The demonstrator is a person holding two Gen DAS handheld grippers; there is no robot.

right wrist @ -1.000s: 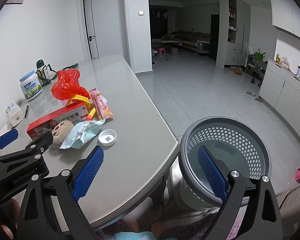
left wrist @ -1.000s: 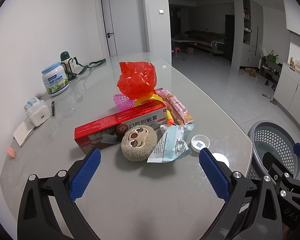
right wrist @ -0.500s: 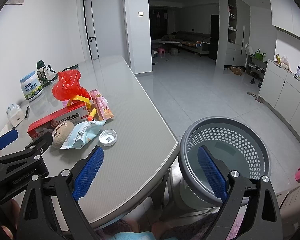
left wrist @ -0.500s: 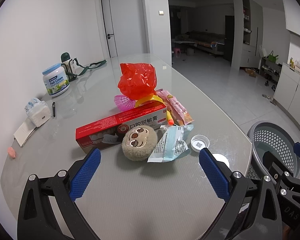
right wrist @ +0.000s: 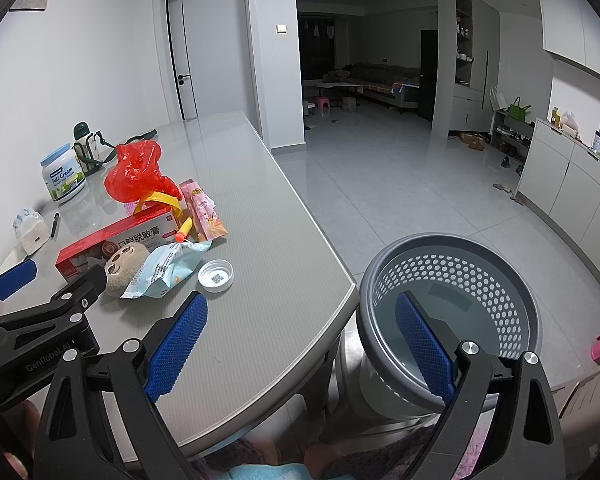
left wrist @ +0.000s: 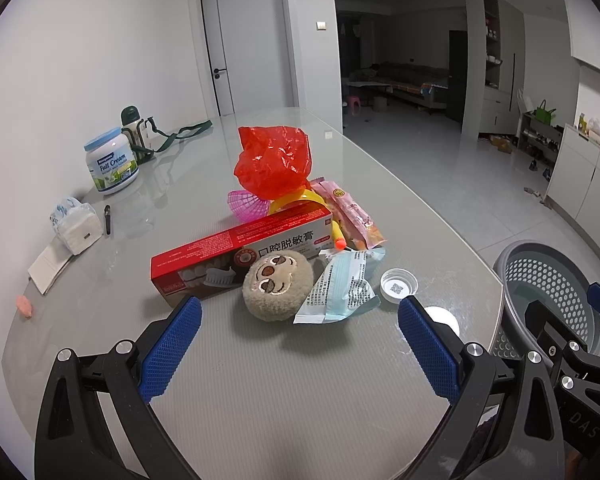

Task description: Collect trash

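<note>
- Blue ribbed pads line the left gripper [left wrist: 298, 336], which hangs above the grey table [left wrist: 260, 392] with its jaws spread wide and nothing between them.
- Just ahead of its fingertips lies the heap of trash: a round plush face [left wrist: 278, 290] touches the front of a long red toothpaste box [left wrist: 240, 250], and a pale blue wrapper [left wrist: 342, 286] leans against the plush's right side.
- A white bottle cap [left wrist: 399, 286] sits open side up just right of that wrapper, close to the gripper's right pad.
- Behind the box are a yellow ring [left wrist: 296, 202], a pink mesh piece [left wrist: 248, 205], a pink snack packet [left wrist: 350, 216] and a crumpled red plastic bag [left wrist: 274, 164] on top.
- Farther left, well apart from the heap, stand a milk powder tin [left wrist: 111, 164] and a green-capped flask [left wrist: 134, 128]; a tissue pack [left wrist: 76, 228] and a small pink scrap [left wrist: 25, 306] lie nearer the table's left edge.
- The right gripper [right wrist: 298, 340] is likewise released and empty, held over the table's near right corner, its right pad above the grey perforated basket [right wrist: 448, 264].
- That basket stands on the floor just beside the table edge; what shows of its inside holds nothing.
- From the right wrist view the same heap lies to the left, with the bottle cap [right wrist: 216, 275] nearest that gripper.
</note>
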